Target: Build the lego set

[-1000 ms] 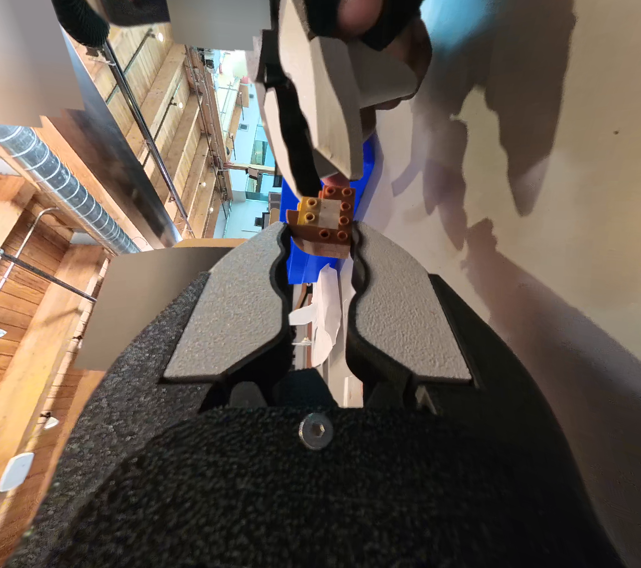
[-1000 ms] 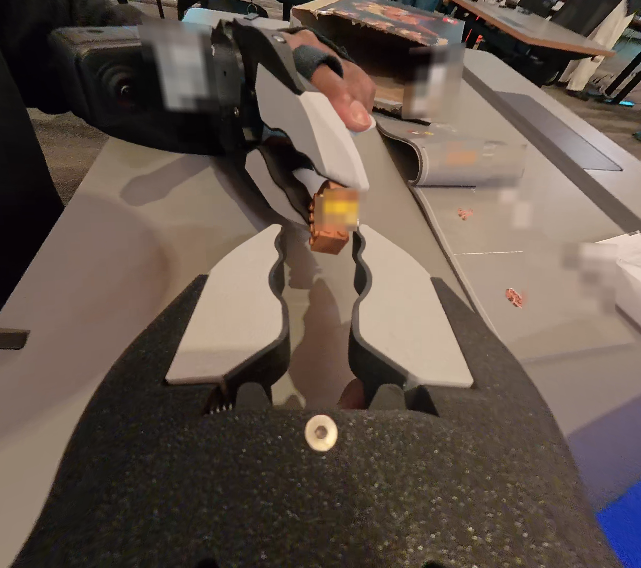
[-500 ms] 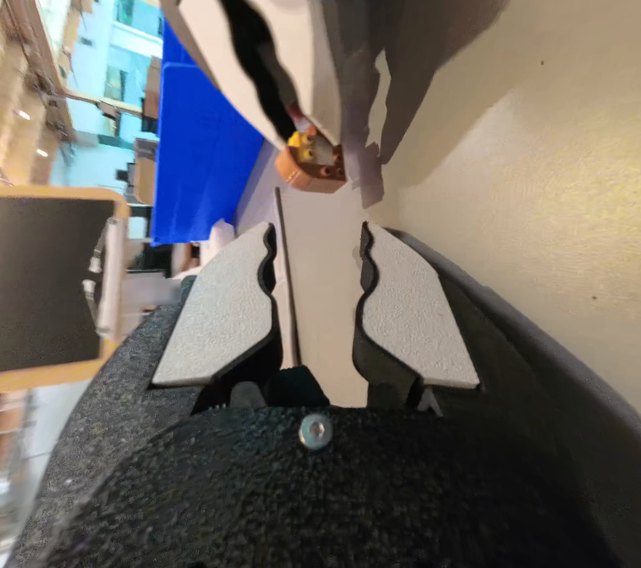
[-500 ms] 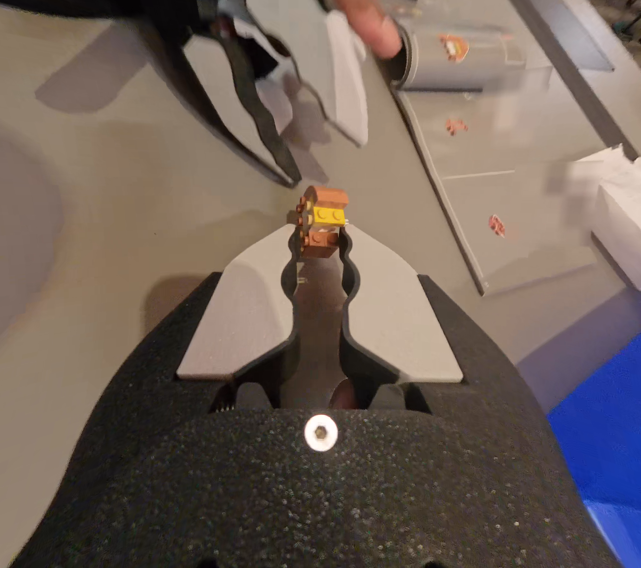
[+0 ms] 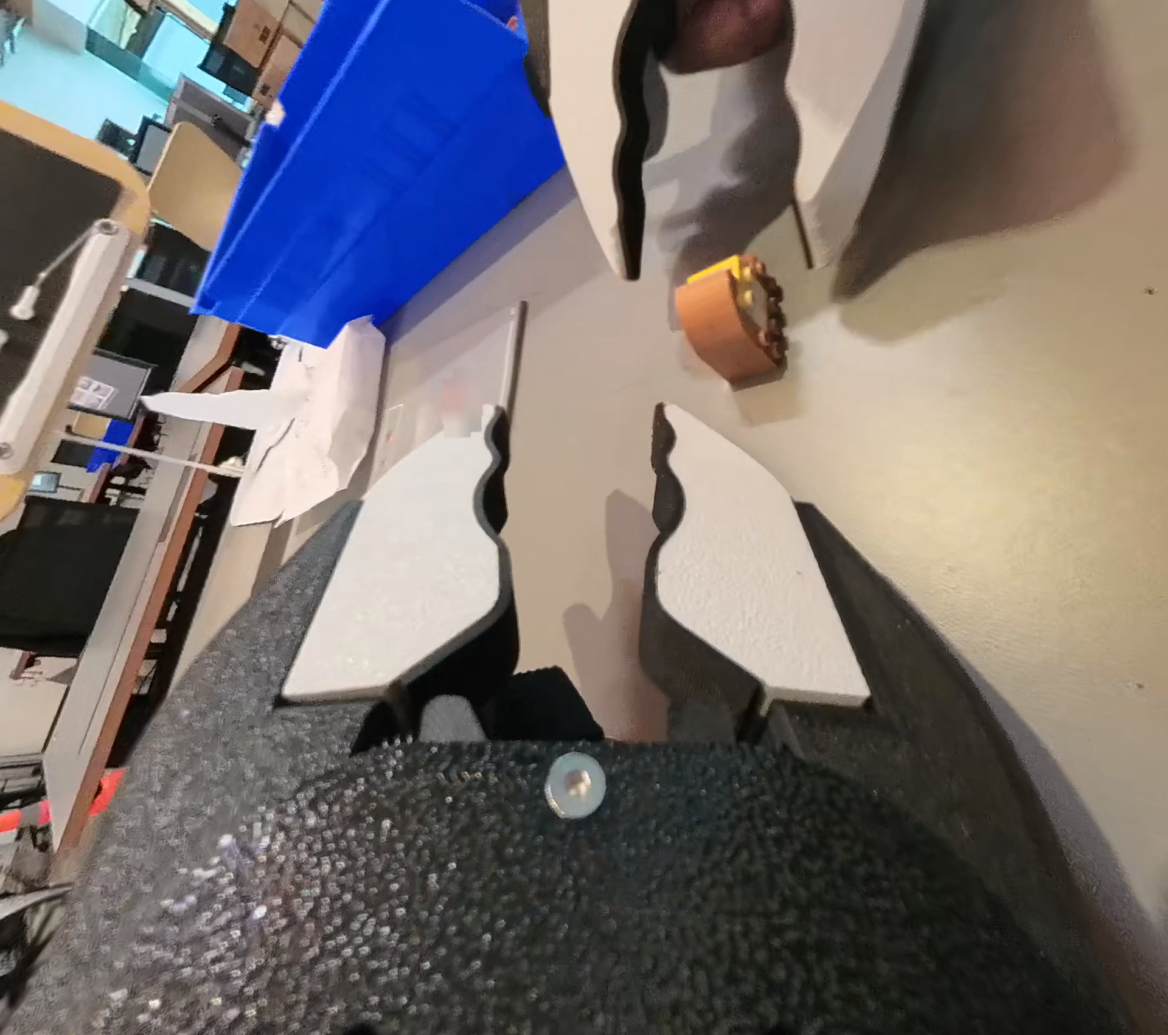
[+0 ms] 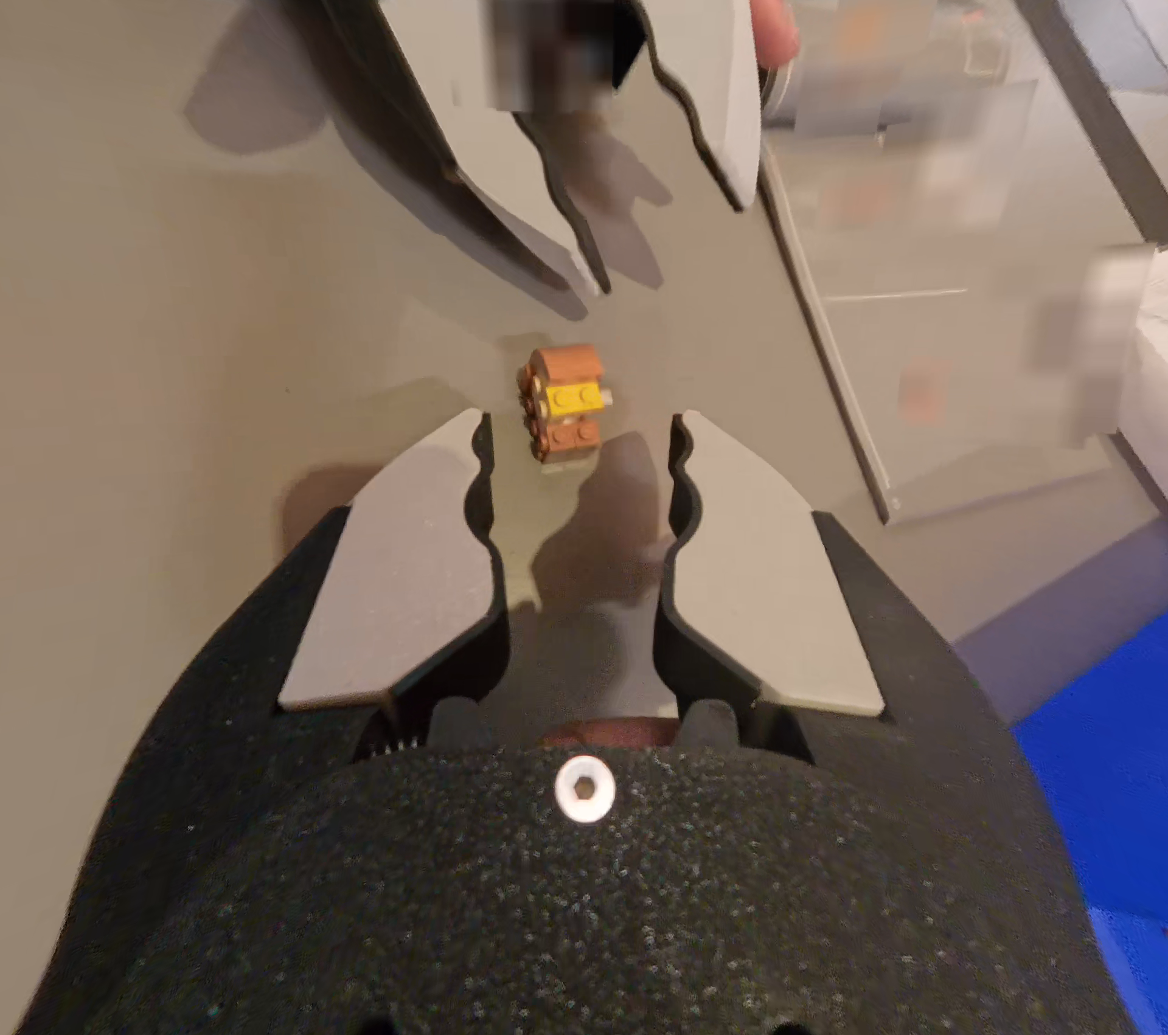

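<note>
A small brick assembly of brown and yellow pieces [image 6: 564,406] lies on the grey table [image 6: 189,373], free of both grippers. My right gripper [image 6: 578,423] is open, its tips just short of the assembly with a gap on each side. My left gripper [image 5: 578,414] is open and empty; the assembly [image 5: 727,325] lies ahead and to the right of its tips. Each gripper also shows in the other's view, open beyond the assembly: the left one [image 6: 670,246] and the right one [image 5: 720,265].
Blue bins [image 5: 392,133] stand along the table's edge, with white crumpled paper [image 5: 310,430] beside them. An open booklet [image 6: 885,183] lies on the table at the right, and a blue patch [image 6: 1100,783] shows at the lower right. A person's hand [image 6: 768,13] holds the left gripper.
The left gripper let go of the brick assembly and the right one took it. The right gripper then set it on the table and opened; both have drawn back.
</note>
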`<action>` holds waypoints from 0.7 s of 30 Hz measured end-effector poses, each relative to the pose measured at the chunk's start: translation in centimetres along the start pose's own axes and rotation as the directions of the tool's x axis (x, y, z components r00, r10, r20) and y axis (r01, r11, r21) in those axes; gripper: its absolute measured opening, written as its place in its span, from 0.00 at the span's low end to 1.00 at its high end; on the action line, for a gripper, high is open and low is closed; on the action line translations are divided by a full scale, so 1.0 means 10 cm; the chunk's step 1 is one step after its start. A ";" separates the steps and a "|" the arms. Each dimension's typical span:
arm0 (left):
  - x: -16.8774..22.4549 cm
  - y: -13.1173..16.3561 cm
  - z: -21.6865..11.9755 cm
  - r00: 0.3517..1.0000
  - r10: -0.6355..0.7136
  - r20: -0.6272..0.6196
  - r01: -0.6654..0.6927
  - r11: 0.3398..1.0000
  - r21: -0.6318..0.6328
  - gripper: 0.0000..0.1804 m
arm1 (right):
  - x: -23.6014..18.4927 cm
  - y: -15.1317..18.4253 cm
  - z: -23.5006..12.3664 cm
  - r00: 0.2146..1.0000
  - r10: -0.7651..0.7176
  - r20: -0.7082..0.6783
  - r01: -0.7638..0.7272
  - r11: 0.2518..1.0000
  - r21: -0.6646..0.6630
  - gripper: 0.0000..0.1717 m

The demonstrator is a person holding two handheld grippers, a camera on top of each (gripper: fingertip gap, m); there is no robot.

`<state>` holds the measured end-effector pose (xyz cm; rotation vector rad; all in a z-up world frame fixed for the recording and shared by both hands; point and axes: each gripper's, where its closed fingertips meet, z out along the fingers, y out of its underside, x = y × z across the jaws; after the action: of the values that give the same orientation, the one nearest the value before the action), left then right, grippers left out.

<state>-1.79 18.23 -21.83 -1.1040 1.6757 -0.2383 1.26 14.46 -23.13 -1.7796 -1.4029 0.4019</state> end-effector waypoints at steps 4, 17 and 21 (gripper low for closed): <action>-0.15 -0.08 -0.06 0.995 -0.088 0.055 0.085 0.995 0.054 0.24 | 0.09 -0.54 -0.40 0.998 0.033 -0.048 -0.019 0.961 0.275 0.25; -0.24 -0.28 -0.09 0.971 -0.226 0.075 0.210 0.961 0.179 0.22 | 2.03 0.14 -1.93 0.880 0.121 -0.460 -0.058 0.987 0.150 0.15; -0.21 -0.24 -0.05 0.972 -0.229 0.060 0.216 0.962 0.167 0.22 | 2.31 0.74 -1.58 0.949 -0.132 -0.288 0.062 0.969 -0.240 0.17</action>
<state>-0.89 18.27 -18.73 -1.1651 1.4361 -0.4596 24.42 28.94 -13.66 -1.8515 -1.3502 -0.0887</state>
